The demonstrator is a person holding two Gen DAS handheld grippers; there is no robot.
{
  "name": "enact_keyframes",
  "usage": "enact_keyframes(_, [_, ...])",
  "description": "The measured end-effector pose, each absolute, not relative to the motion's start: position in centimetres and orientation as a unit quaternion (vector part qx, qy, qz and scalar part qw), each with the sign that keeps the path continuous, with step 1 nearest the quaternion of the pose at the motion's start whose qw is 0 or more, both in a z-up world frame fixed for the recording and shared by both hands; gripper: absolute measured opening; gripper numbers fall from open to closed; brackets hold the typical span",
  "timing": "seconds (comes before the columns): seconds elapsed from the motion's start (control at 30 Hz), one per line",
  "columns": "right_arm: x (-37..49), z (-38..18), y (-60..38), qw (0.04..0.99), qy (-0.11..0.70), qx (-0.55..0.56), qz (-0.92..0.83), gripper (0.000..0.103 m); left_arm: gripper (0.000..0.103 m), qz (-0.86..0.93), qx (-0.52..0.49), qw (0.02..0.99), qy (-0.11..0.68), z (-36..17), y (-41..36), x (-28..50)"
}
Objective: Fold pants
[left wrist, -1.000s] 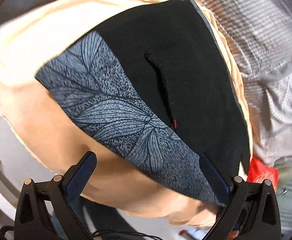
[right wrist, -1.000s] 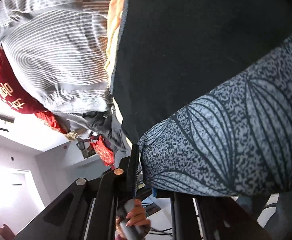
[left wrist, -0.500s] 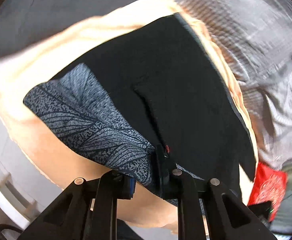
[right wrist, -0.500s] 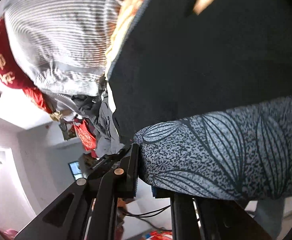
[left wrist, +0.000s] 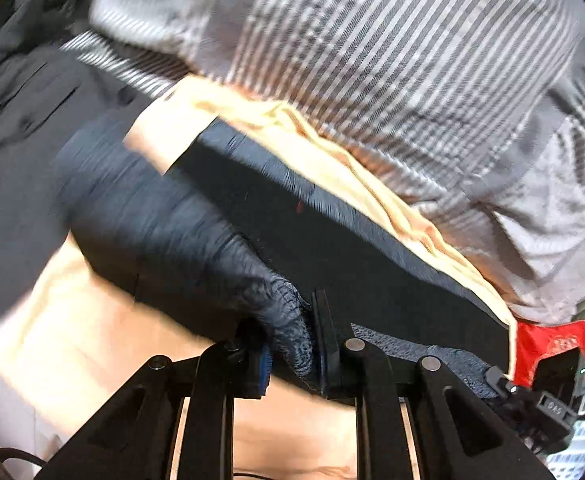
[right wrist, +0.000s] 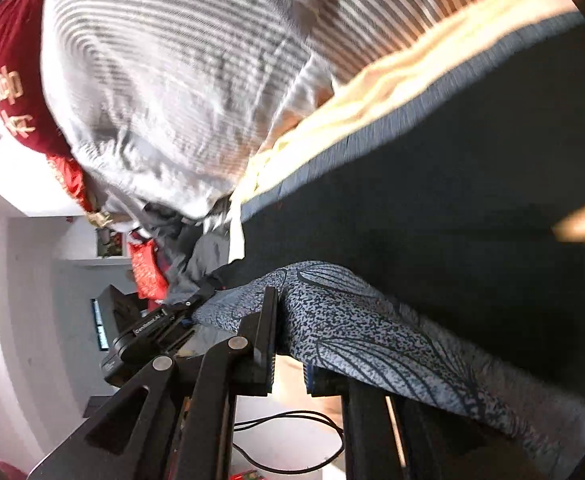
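- Two claws of mine are in play, both clamped on the same garment.
- Largest in sight is the striped grey bedding, bunched along the far side of the peach sheet; the right view shows that bedding too, with a red cloth bearing gold characters beside it.
- Next come the pants — black fabric lying across the peach sheet, with a grey leaf-print part gathered up toward me. Much of this is blurred in the left view.
- On the right, the pants spread dark over the peach sheet, and the leaf-print edge drapes over my fingers.
- The left claw is clenched on a bunched fold of the leaf-print cloth, lifted off the sheet.
- The right claw pinches the leaf-print edge between its narrowly set fingers.
- Smallest: a black cable looping below the right claw.
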State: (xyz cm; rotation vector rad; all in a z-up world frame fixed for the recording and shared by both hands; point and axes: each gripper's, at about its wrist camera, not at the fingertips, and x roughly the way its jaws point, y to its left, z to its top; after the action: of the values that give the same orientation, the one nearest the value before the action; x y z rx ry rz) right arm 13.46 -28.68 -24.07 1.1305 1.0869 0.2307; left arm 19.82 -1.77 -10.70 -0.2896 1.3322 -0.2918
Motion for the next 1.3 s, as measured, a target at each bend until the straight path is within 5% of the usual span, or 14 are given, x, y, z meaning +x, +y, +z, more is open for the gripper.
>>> enact_keyframes(0.33, [22.8,-32.4,-30.9,0.695,0.533,0.482,0.030,0.014,0.030,-0.134,-0.098,0.745,0.646,-17.9,-6.1,28.1])
enact_keyframes(0.53, [24.4,-34.5,-30.9,0.685,0.555,0.472,0.013,0.014,0.032,-0.167,-0.104,0.732,0.652,-16.6,-6.0,28.5])
enact_keyframes(0.57, [24.5,-34.3,-30.9,0.684,0.560,0.468,0.011,0.015,0.037,-0.168,-0.092,0.738,0.647,-15.7,-6.0,28.3])
enact_keyframes(0.6, [24.7,-34.0,-30.8,0.684,0.563,0.464,0.011,0.019,0.065,-0.159,-0.071,0.753,0.635,-14.7,-5.9,28.1])
enact_keyframes(0.63, [24.8,-33.9,-30.8,0.685,0.564,0.461,0.012,0.023,0.077,-0.152,-0.061,0.765,0.623,-14.0,-5.7,28.0])
enact_keyframes(0.7, [25.0,-32.7,-30.4,0.696,0.555,0.455,0.023,0.056,0.078,-0.153,-0.051,0.784,0.599,-12.1,-5.3,27.8])
enact_keyframes(0.8, [24.5,-30.0,-30.1,0.705,0.534,0.466,0.030,0.079,0.078,-0.155,-0.022,0.781,0.604,-11.9,-6.0,27.4])
enact_keyframes(1.03, [17.2,-24.8,-29.3,0.731,0.530,0.429,0.010,0.079,0.078,-0.239,0.076,0.731,0.634,-13.8,-12.7,20.2])
enact_keyframes(1.3, [-2.5,-23.9,-34.6,0.714,0.539,0.428,-0.128,0.079,0.078,-0.345,0.105,0.634,0.684,-15.9,-23.2,8.9])
